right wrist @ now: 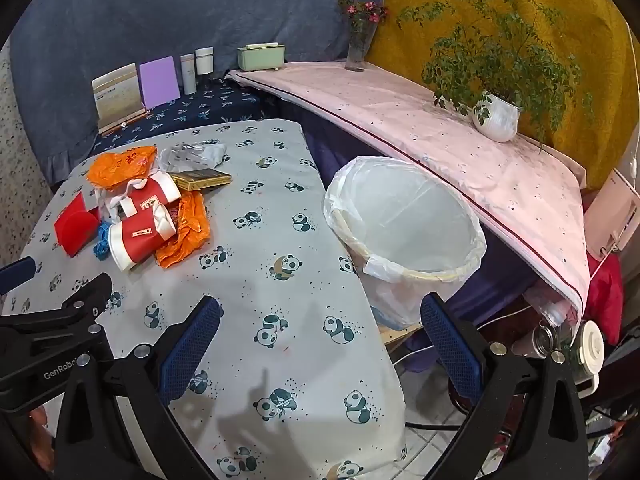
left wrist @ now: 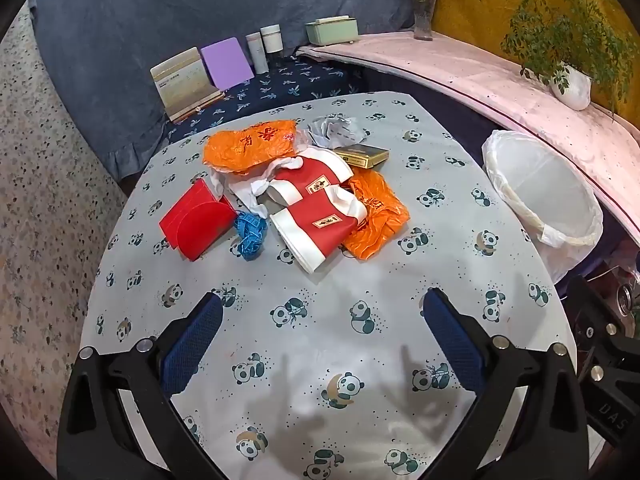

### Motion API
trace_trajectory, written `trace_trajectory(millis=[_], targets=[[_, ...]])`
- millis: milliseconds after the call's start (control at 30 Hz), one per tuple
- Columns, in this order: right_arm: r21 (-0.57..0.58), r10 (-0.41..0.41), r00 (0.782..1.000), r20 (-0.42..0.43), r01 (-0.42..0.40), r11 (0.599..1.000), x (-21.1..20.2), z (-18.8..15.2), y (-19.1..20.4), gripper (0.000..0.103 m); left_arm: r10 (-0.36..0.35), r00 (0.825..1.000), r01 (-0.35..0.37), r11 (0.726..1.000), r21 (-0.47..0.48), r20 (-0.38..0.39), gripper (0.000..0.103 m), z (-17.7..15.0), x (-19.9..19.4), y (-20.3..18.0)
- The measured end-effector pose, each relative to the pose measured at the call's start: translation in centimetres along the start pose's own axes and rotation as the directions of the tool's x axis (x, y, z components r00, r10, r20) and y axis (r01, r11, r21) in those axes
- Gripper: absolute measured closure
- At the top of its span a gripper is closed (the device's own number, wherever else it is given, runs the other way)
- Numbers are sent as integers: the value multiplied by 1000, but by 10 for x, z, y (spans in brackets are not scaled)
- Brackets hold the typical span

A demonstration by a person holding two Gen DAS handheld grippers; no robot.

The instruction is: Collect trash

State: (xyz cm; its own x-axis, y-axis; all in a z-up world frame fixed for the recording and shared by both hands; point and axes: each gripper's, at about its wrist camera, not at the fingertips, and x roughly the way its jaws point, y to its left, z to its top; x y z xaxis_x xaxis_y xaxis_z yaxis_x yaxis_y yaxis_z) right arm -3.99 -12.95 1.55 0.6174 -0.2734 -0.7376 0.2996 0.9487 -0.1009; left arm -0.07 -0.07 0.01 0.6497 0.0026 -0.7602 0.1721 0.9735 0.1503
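Note:
A pile of trash lies mid-table on the panda-print cloth (left wrist: 320, 344): two red-and-white paper cups (left wrist: 316, 228), orange plastic bags (left wrist: 248, 144), a red box (left wrist: 196, 222), a blue crumpled scrap (left wrist: 250, 236), a gold packet (left wrist: 362, 156) and crumpled white paper (left wrist: 336, 130). A bin lined with a white bag (right wrist: 408, 216) stands off the table's right edge. My left gripper (left wrist: 322, 312) hovers open over bare cloth short of the pile. My right gripper (right wrist: 320, 316) is open above the table's right edge, beside the bin. Both hold nothing.
At the back stand a card holder (left wrist: 188, 80), a purple card (left wrist: 226, 62), two small bottles (left wrist: 264, 46) and a green tissue box (left wrist: 332, 30). A pink-covered ledge (right wrist: 440, 128) carries a flower vase (right wrist: 360, 40) and a potted plant (right wrist: 496, 116). Clutter lies under it.

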Motion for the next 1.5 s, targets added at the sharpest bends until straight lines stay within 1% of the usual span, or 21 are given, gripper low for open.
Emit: trace_trajectory(millis=[67, 300, 333, 600, 1500], targets=[[-2, 0, 1000, 2, 0, 1000, 0, 0, -1, 7, -17, 1000, 17, 1000, -16, -10, 7, 0, 1, 2], [-9, -7, 1000, 8, 7, 1000, -1, -1, 3, 7, -10, 1000, 9, 1000, -28, -12, 7, 2, 1, 3], [-9, -7, 1000, 9, 7, 1000, -1, -1, 3, 7, -15, 1000, 15, 1000, -20, 0, 7, -3, -4, 7], [-9, -8, 1000, 12, 8, 1000, -2, 0, 3, 7, -23, 1000, 23, 1000, -20, 0, 7, -1, -5, 11], [1, -18, 1000, 19, 18, 1000, -10, -1, -1, 7, -33, 999, 33, 999, -11, 6, 7, -3, -5, 7]])
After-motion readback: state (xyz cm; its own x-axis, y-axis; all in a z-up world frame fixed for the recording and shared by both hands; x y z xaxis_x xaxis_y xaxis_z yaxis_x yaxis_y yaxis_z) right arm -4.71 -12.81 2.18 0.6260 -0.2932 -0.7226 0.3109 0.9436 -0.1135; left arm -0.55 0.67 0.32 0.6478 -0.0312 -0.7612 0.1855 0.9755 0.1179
